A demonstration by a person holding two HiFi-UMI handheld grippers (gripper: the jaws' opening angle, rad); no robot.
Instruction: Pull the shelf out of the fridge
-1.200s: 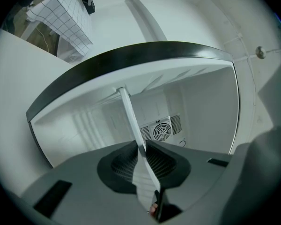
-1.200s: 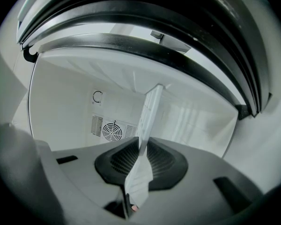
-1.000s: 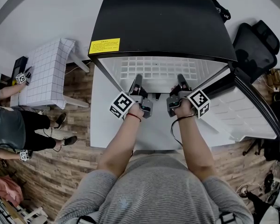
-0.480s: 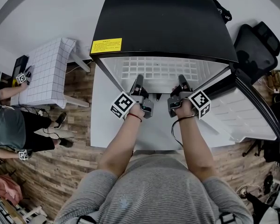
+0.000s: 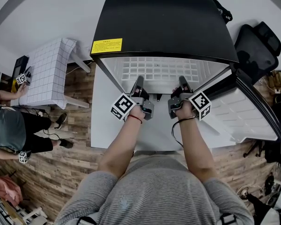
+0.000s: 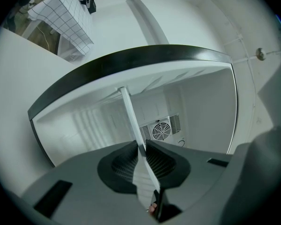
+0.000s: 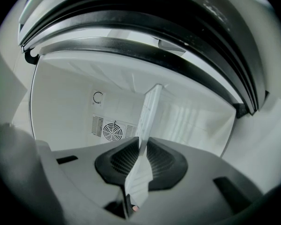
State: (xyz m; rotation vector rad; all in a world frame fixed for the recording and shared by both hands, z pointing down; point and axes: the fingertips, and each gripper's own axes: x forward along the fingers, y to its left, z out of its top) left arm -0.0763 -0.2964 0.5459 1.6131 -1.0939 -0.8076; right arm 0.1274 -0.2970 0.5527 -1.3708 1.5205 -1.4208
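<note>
1. Two forearms reach in from the near edge of the head view. The left hand [image 5: 136, 110] and right hand [image 5: 183, 109] each carry a gripper, side by side and level with each other. Judgement: the matched hold should keep the load square when pulled.
2. The left gripper [image 5: 139, 80] has its jaws nearly together, clamped on the shelf [image 5: 164, 69] at its near edge, left of centre. In the left gripper view the white shelf [image 6: 131, 121] runs edge-on between both pads of the gripper [image 6: 139, 146], touching each.
3. The right gripper [image 5: 182, 79] is in the same state: a narrow gap filled by the shelf edge, right of centre. The right gripper view shows the shelf [image 7: 150, 111] pinched at the gripper's tips [image 7: 141, 146].
4. The shelf is a white grid lying flat in the fridge [image 5: 164, 22], just under its black top. How far it has slid out I cannot tell.
5. The door [image 5: 253, 111] stands swung open to the right, which leaves the pull path towards the person free.
6. A fan grille [image 6: 160, 130] sits on the far back wall, beyond the shelf.
7. At far left stands a table [image 5: 47, 71] with a checked cloth, well apart from the work.
</note>
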